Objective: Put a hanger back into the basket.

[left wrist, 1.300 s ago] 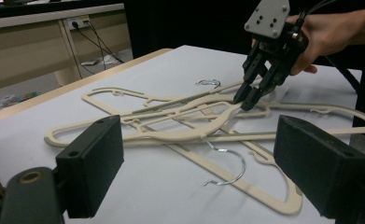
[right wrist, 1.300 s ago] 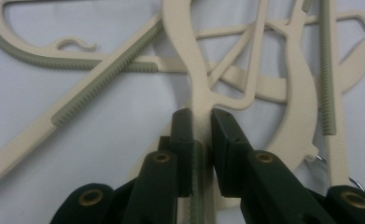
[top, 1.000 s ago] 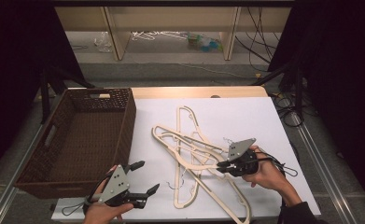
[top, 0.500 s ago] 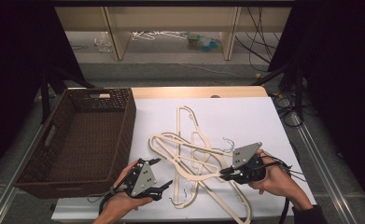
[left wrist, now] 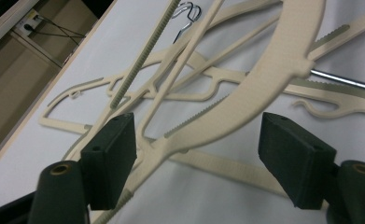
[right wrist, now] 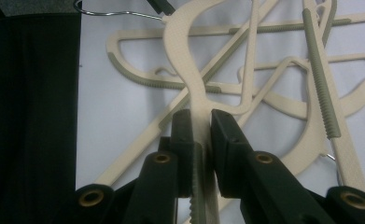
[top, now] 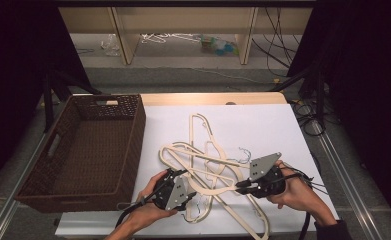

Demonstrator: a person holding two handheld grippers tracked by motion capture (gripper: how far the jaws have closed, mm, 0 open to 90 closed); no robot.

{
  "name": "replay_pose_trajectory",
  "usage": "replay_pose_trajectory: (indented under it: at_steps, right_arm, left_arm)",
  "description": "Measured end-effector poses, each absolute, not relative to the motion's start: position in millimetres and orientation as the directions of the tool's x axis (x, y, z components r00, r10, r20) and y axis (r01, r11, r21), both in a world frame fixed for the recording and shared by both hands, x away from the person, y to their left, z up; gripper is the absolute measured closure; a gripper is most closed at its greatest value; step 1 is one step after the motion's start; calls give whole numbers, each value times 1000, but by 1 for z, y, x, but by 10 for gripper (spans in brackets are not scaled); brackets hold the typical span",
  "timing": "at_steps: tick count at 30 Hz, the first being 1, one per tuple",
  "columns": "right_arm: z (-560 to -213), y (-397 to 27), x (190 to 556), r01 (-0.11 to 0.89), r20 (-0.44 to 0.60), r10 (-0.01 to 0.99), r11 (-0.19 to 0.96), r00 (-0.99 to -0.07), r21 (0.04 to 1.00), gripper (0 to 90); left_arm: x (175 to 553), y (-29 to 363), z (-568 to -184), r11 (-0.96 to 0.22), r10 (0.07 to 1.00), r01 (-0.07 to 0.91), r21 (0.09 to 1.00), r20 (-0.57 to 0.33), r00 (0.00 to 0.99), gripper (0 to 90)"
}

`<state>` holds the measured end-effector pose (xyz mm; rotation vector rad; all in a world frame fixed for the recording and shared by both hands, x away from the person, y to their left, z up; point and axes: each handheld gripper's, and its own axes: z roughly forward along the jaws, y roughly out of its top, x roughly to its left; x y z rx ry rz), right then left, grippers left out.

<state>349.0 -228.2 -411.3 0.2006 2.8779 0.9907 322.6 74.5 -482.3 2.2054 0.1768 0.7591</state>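
Several cream plastic hangers (top: 208,160) lie tangled on the white table cover (top: 263,125). My right gripper (top: 240,185) is shut on the arm of one hanger (right wrist: 189,70), whose strip runs up between the closed jaws of that gripper (right wrist: 201,123). My left gripper (top: 187,193) is at the pile's near left side. Its jaws stand wide open, and a broad curved hanger arm (left wrist: 273,79) crosses the gap of that gripper (left wrist: 199,140) without either pad touching it. A ribbed thin bar (left wrist: 145,51) runs over the left pad (left wrist: 112,156).
A dark brown wicker basket (top: 139,135) stands left of the white cover, its inside bare. Metal hooks (left wrist: 187,9) poke out of the pile. Low shelves (top: 183,20) and cables (top: 308,110) lie beyond and right of the table.
My left gripper has moved from the front left corner rightward into the hanger pile and now straddles a hanger arm. The right gripper has kept its hold and shifted slightly.
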Motion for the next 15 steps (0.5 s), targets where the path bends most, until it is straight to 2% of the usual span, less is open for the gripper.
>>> replay_pose_trajectory:
  at_steps: [2, 5, 10, 13, 15]
  right_arm:
    - [-411, -228, 349, 93, -42, 152, 781, -988, 617, 802]
    - [-412, -229, 350, 93, -39, 149, 779, -988, 620, 802]
    - [-416, -232, 352, 100, -24, 148, 770, -989, 630, 802]
    - [-417, -233, 353, 105, -18, 150, 767, -988, 633, 802]
    - [-416, -233, 353, 105, -15, 148, 766, -989, 635, 802]
  left_arm:
    - [323, 73, -482, -685, 346, -122, 719, 468, 813, 320]
    - [323, 69, -477, -706, 282, -183, 684, 510, 813, 369]
    - [321, 67, -470, -699, 212, -255, 668, 535, 818, 537]
    - [320, 66, -465, -693, 119, -313, 649, 532, 839, 612]
    - [318, 65, -461, -694, 90, -336, 636, 541, 836, 662]
